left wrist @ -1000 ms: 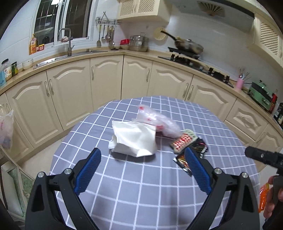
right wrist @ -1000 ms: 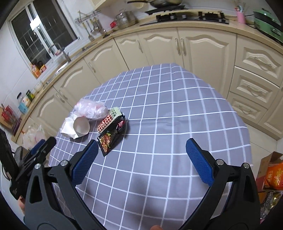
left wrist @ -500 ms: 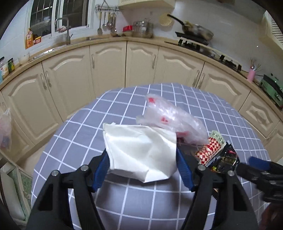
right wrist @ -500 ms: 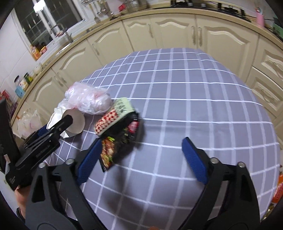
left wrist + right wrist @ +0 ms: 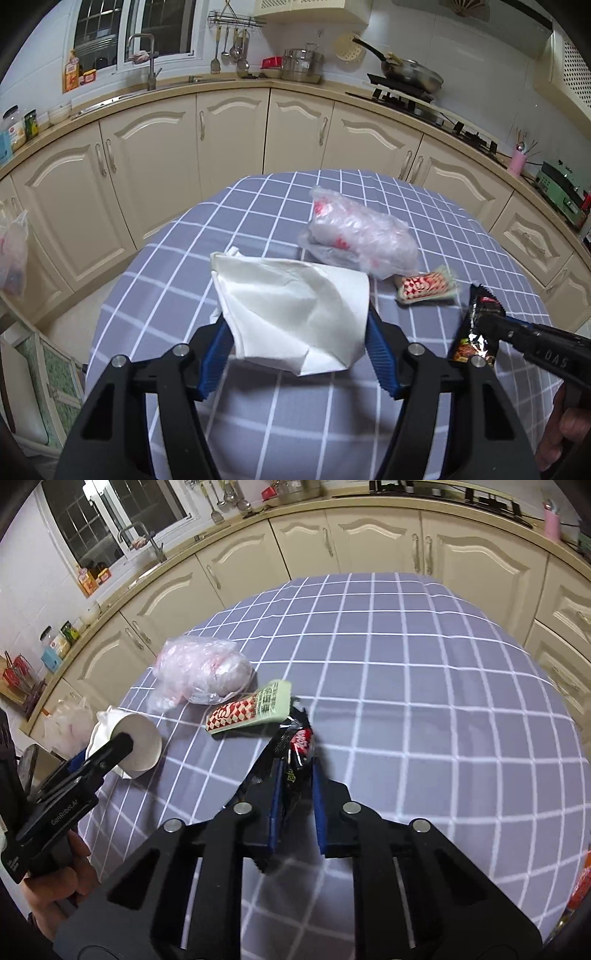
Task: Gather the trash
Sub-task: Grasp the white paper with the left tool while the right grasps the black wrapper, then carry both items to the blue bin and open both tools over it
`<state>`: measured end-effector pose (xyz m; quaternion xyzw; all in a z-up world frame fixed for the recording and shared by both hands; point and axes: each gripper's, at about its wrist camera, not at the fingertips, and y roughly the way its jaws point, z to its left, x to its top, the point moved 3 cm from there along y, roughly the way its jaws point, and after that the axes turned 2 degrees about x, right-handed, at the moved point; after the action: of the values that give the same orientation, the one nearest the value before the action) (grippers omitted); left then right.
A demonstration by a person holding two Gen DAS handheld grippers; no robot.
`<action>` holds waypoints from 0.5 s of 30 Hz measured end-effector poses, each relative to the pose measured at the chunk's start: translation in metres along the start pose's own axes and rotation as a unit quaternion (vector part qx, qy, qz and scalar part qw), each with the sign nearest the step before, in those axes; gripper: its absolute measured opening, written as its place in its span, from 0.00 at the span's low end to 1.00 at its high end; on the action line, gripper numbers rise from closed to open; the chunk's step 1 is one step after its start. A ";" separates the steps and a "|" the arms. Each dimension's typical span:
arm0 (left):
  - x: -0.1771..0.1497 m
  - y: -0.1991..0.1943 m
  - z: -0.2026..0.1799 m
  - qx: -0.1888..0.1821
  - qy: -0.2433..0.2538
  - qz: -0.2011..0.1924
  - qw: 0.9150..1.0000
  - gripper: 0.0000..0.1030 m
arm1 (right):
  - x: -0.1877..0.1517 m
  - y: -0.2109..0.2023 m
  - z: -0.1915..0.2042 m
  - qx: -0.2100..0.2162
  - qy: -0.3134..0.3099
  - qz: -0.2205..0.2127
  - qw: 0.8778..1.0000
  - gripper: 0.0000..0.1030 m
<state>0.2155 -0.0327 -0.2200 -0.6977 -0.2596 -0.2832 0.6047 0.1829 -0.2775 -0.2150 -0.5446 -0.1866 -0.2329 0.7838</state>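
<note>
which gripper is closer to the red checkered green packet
Right. The right gripper, shut on the black wrapper, sits just beside the packet. The left gripper clamps the white paper bag, farther off.

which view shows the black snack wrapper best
The right wrist view: the black snack wrapper sits centred, pinched in the right tool. The left wrist view shows it only at the right edge, partly hidden.

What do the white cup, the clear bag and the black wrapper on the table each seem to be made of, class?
White cup: probably paper, matte, with dents and creases in its wall.
Clear bag: thin plastic film, glossy, crumpled and see-through.
Black wrapper: likely printed plastic or foil film, shiny, with bright glints.
</note>
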 end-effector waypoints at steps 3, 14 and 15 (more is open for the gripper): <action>-0.007 -0.015 -0.003 -0.004 -0.001 -0.008 1.000 0.62 | -0.008 -0.017 -0.007 0.004 0.009 -0.011 1.000 0.12; -0.018 -0.059 -0.039 -0.027 0.024 -0.030 0.999 0.62 | -0.024 -0.073 -0.035 0.017 0.041 -0.055 0.997 0.12; -0.017 -0.063 -0.046 -0.031 0.026 -0.033 0.999 0.62 | -0.024 -0.079 -0.038 0.018 0.043 -0.060 0.997 0.12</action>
<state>0.1554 -0.0698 -0.1830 -0.6996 -0.2578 -0.3290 0.5795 0.1197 -0.3326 -0.1807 -0.5072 -0.1890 -0.2996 0.7856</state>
